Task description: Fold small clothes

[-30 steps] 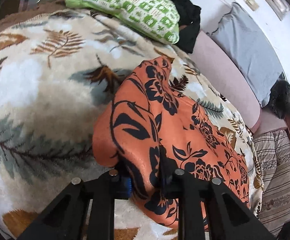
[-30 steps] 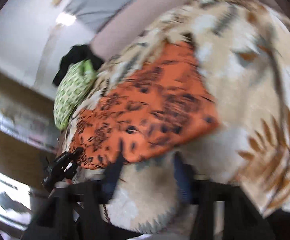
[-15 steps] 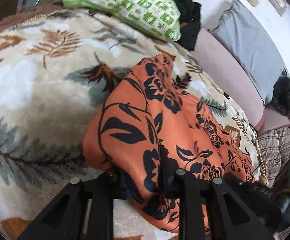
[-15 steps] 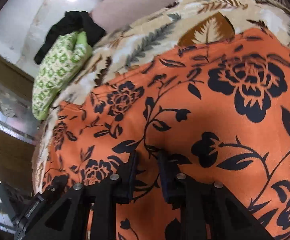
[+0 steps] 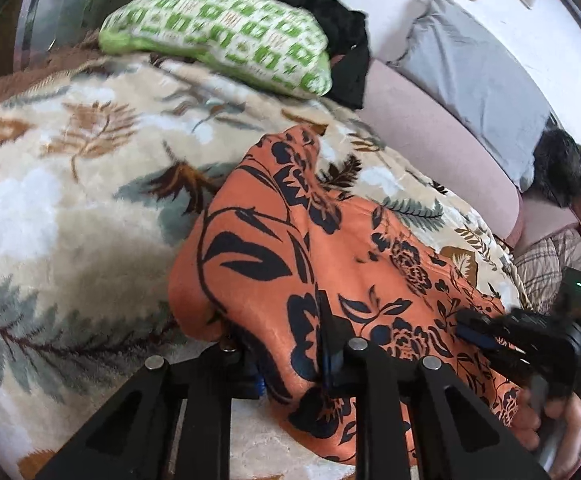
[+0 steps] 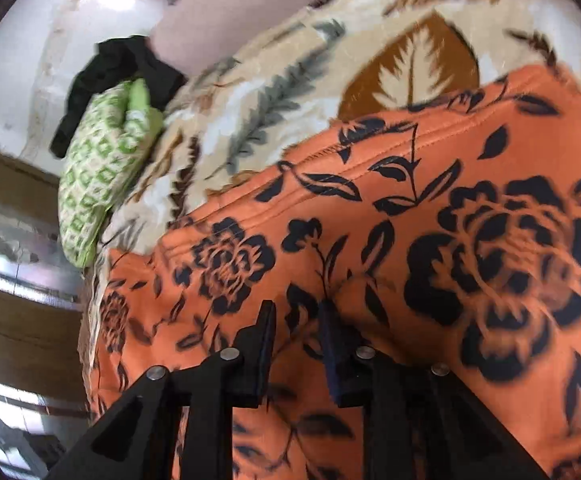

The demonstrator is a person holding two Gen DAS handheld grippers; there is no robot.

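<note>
We have the orange cloth garment with black flowers lying on the leaf-patterned fleece blanket, bunched from 12 to 6 o'clock, mid-fold. Our left gripper pinches its near edge; next, carry that edge over. Our right gripper stands narrowly parted at a crease, but whether it grips is unclear; the garment's underside is hidden.

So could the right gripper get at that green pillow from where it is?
Probably not: the right gripper is down on the orange cloth, while the green pillow lies well beyond, across bare blanket.
</note>
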